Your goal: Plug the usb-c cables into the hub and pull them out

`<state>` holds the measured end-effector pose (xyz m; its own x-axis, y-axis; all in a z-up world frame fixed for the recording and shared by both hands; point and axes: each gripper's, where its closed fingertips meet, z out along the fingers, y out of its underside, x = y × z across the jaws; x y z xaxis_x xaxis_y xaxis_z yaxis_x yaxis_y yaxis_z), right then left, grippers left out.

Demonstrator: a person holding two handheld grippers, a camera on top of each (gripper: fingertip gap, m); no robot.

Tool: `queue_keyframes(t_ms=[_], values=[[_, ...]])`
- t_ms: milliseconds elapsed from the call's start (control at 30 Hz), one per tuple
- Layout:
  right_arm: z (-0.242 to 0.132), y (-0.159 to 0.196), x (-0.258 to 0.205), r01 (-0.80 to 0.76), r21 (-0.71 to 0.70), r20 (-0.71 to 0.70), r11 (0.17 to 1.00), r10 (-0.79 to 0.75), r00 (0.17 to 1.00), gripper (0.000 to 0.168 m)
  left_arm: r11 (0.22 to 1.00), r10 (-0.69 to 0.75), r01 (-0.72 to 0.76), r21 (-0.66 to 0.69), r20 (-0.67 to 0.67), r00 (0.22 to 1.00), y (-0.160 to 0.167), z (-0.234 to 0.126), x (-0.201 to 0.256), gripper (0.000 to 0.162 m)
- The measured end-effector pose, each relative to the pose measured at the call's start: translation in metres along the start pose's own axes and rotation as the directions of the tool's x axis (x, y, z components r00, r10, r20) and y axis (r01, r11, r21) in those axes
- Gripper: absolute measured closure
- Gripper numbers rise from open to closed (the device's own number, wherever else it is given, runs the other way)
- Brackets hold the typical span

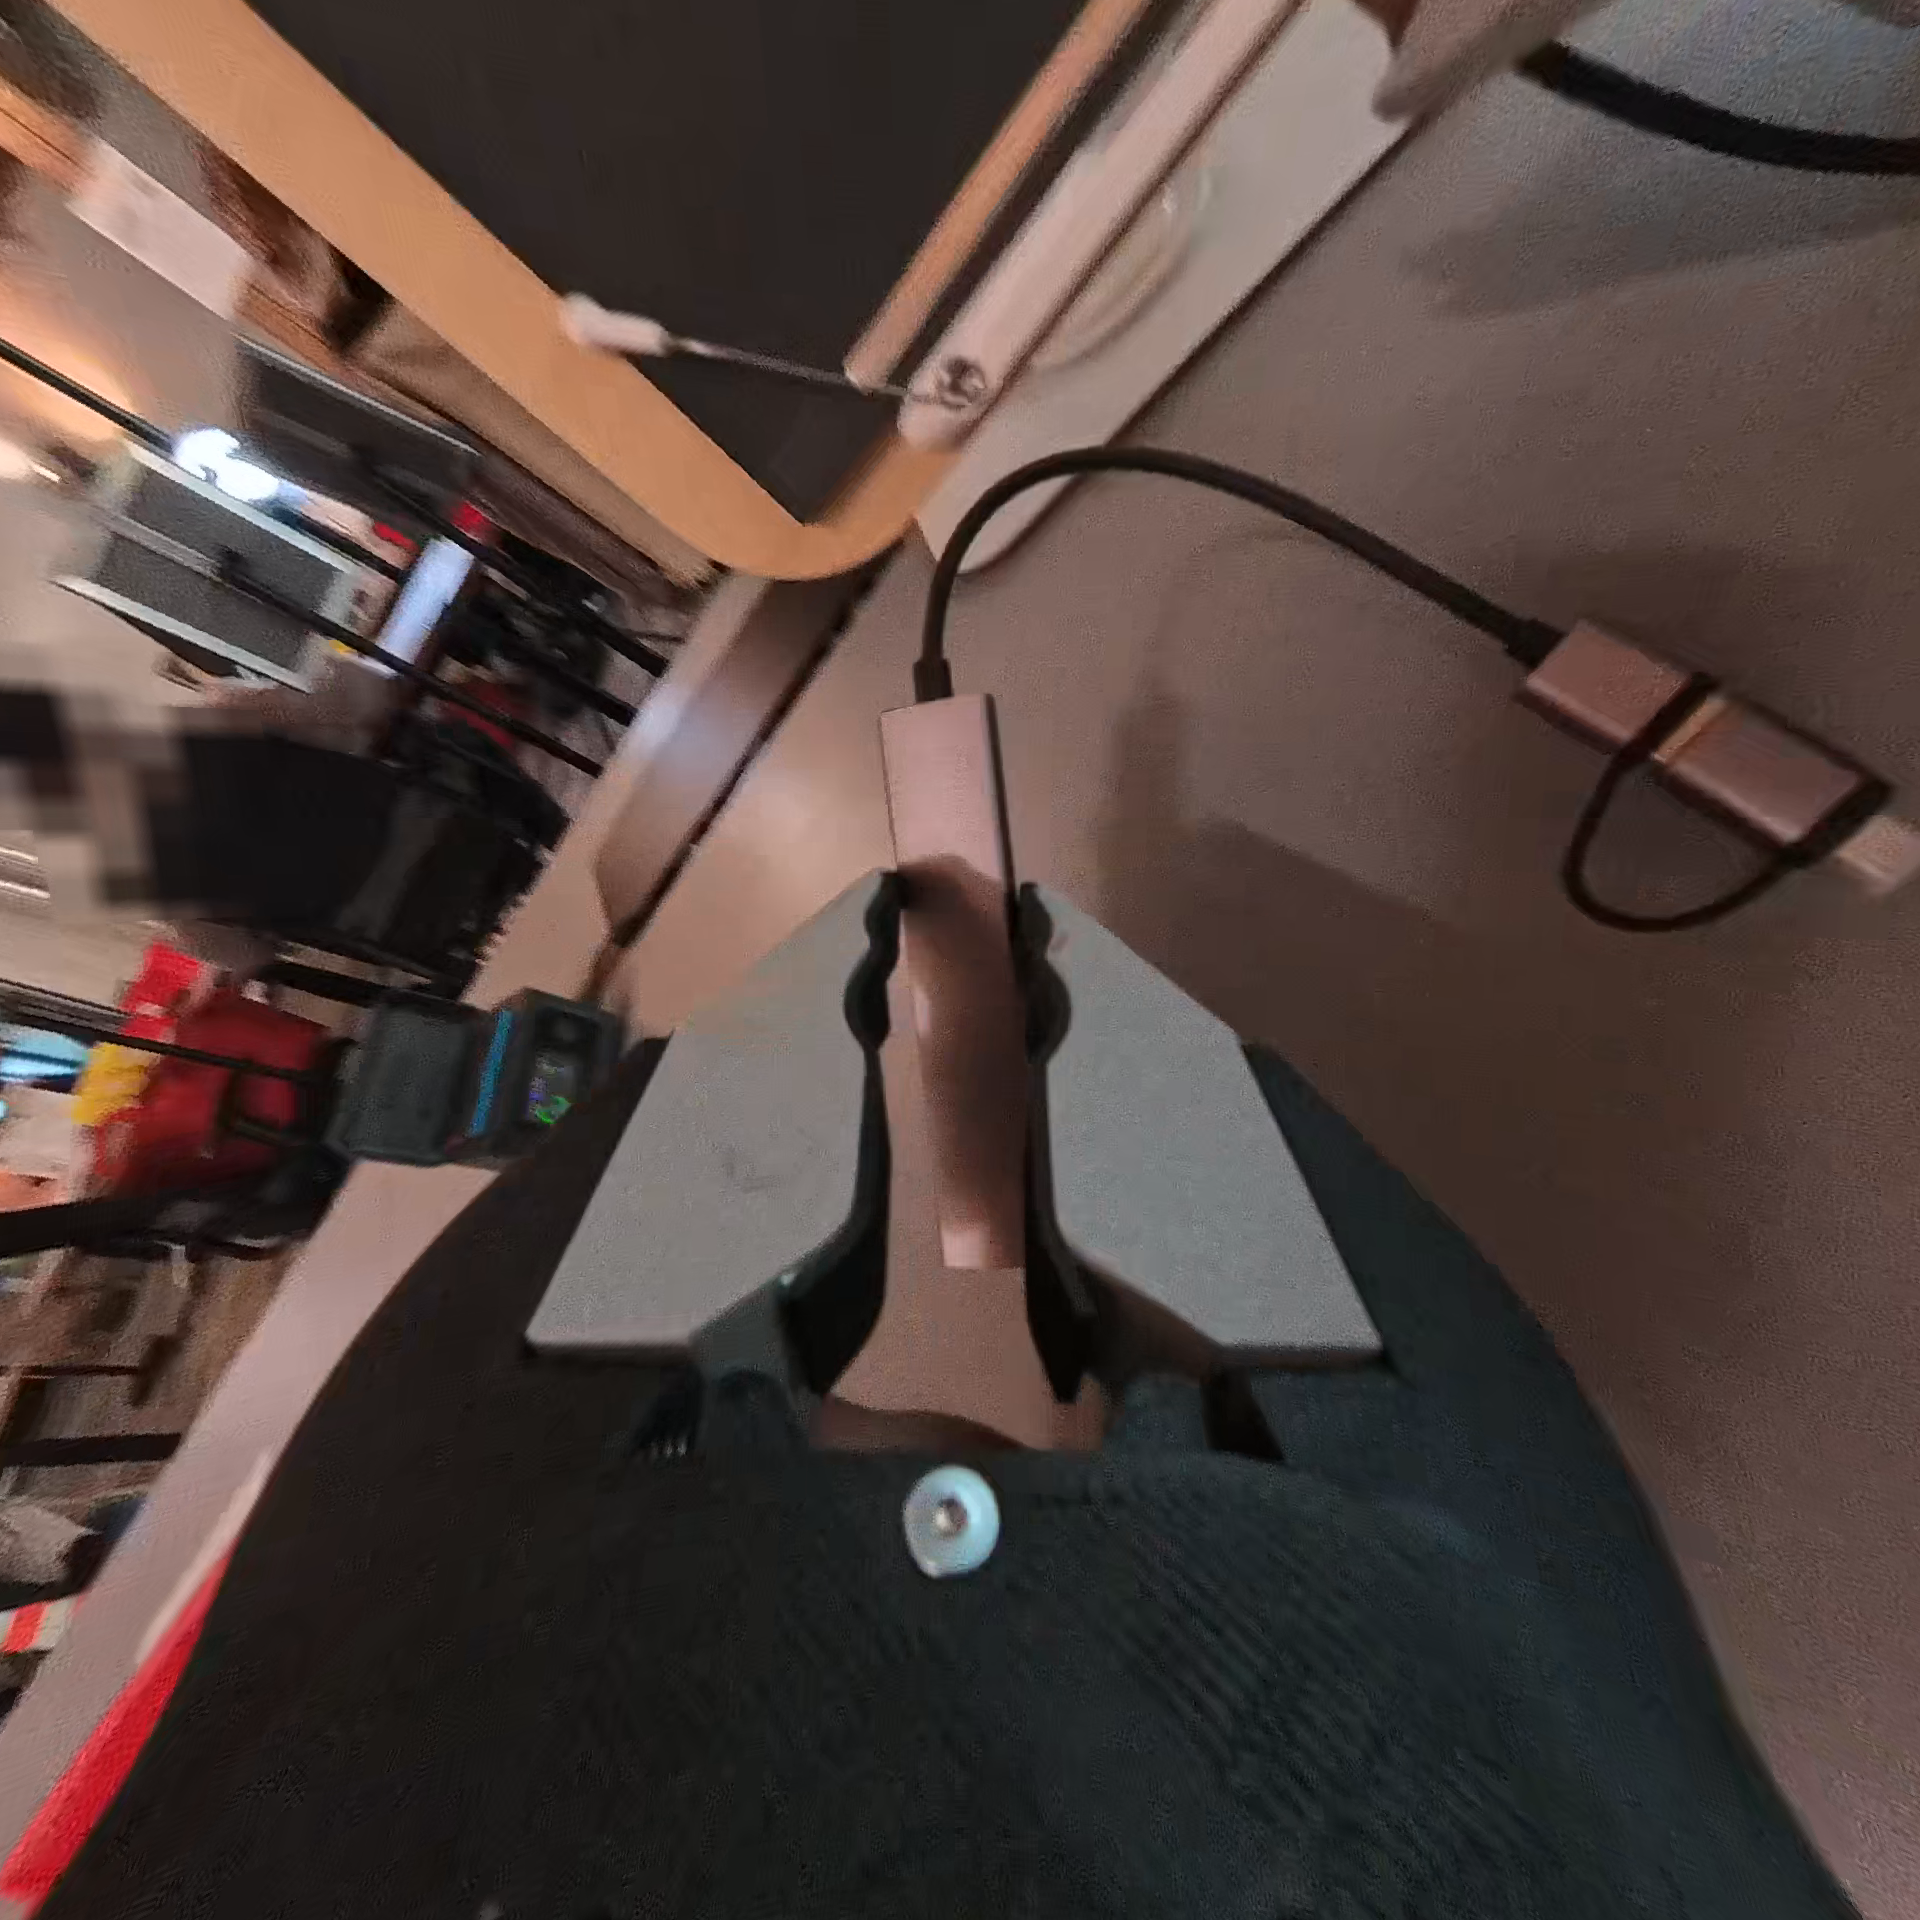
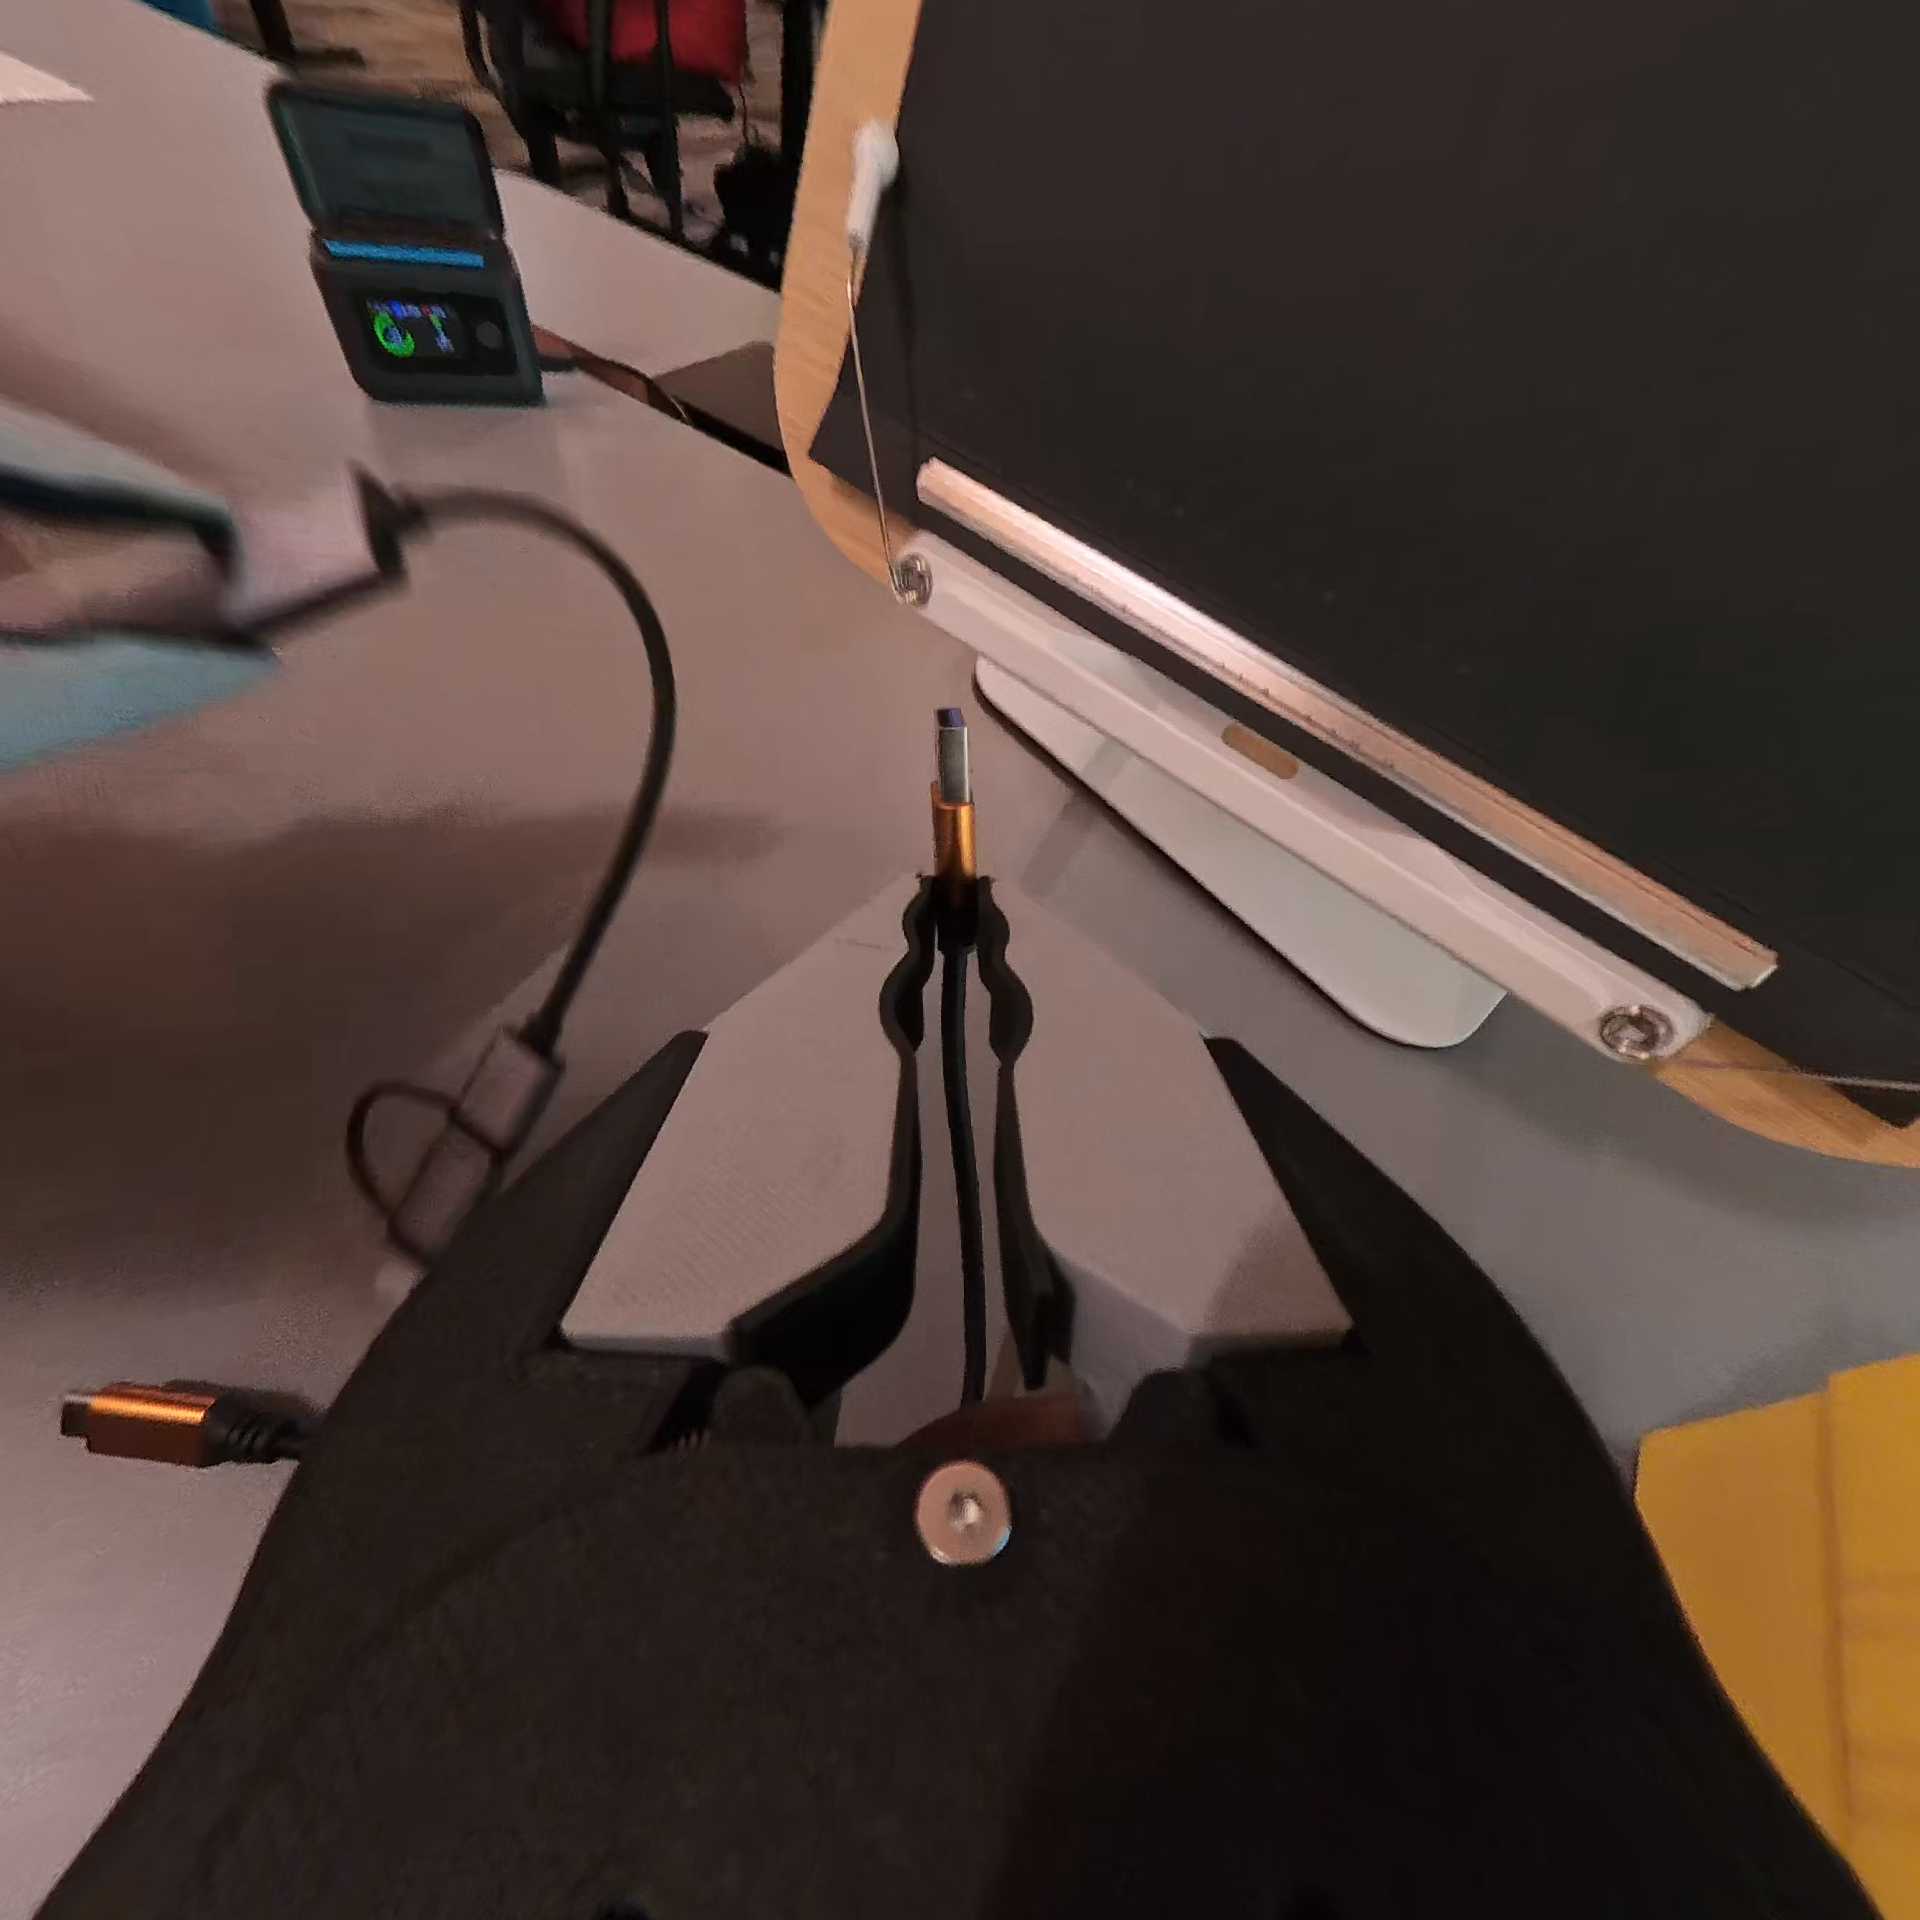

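In the left wrist view, the left gripper [image 1: 954, 894] pinched the slim metal hub [image 1: 951, 914] at frame centre, its short lead [image 1: 1195, 488] looping to a plug adapter [image 1: 1694, 727] on the bare grey table [image 1: 1455, 1143] at right; a wood-framed board [image 1: 499, 291] crowded the upper left. In the right wrist view, the right gripper [image 2: 956, 894] clamped an orange usb-c cable [image 2: 954, 831], plug pointing up-frame toward open table, the board's white stand [image 2: 1247, 883] close at right. A second orange plug [image 2: 145, 1421] lay lower left.

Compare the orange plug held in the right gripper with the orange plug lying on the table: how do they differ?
The held plug is clamped in the right gripper, pointing forward off the table. The loose plug lies flat on the table, ungripped, pointing left. Both have orange shells and black cables.
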<state>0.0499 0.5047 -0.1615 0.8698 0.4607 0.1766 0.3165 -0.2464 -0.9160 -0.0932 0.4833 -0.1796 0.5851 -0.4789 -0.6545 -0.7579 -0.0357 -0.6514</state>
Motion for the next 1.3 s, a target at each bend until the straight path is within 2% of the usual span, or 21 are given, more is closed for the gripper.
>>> queue_keyframes(t_ms=[67,167,367,500,700,867,967,1033,1133,1200,1300], values=[[0.005,0.012,0.001,-0.018,-0.063,0.012,0.998,0.019,1.000,0.164,0.990,0.044,-0.056,0.127,0.096,0.994,-0.018,-0.012,-0.013,0.141],[0.014,0.037,-0.008,-0.043,-0.190,0.080,0.981,0.059,0.995,0.164,0.969,0.091,-0.131,0.211,0.190,0.978,-0.031,-0.026,-0.023,0.141],[0.017,0.063,-0.027,-0.016,-0.327,0.189,0.945,0.082,0.979,0.163,0.932,0.139,-0.234,0.277,0.325,0.935,-0.045,-0.039,-0.033,0.142],[0.019,0.068,-0.032,0.002,-0.348,0.204,0.938,0.074,0.976,0.150,0.912,0.186,-0.293,0.286,0.349,0.919,-0.049,-0.041,-0.027,0.142],[0.011,0.041,-0.022,-0.035,-0.231,0.188,0.972,0.080,0.979,0.148,0.910,0.198,-0.301,0.284,0.341,0.919,-0.048,-0.038,-0.023,0.142],[-0.022,-0.026,-0.039,-0.148,0.073,0.354,0.986,0.113,0.928,0.140,0.878,0.245,-0.353,0.325,0.330,0.912,-0.056,-0.042,-0.012,0.142],[-0.038,-0.044,-0.051,-0.135,0.132,0.414,0.982,0.069,0.908,0.131,0.861,0.271,-0.372,0.348,0.305,0.913,-0.056,-0.044,-0.003,0.142],[-0.045,-0.050,-0.056,-0.093,0.177,0.418,0.980,0.011,0.909,0.131,0.840,0.304,-0.409,0.358,0.314,0.900,-0.055,-0.047,-0.001,0.142],[-0.056,-0.060,-0.060,-0.058,0.248,0.412,0.967,-0.051,0.910,0.129,0.795,0.374,-0.500,0.345,0.371,0.850,-0.056,-0.055,0.001,0.142],[-0.066,-0.065,-0.075,-0.073,0.273,0.487,0.959,-0.072,0.870,0.124,0.761,0.406,-0.551,0.343,0.411,0.816,-0.059,-0.062,0.003,0.142],[-0.073,-0.061,-0.100,-0.066,0.235,0.596,0.970,-0.090,0.798,0.122,0.711,0.455,-0.611,0.349,0.435,0.777,-0.063,-0.068,0.017,0.142]])
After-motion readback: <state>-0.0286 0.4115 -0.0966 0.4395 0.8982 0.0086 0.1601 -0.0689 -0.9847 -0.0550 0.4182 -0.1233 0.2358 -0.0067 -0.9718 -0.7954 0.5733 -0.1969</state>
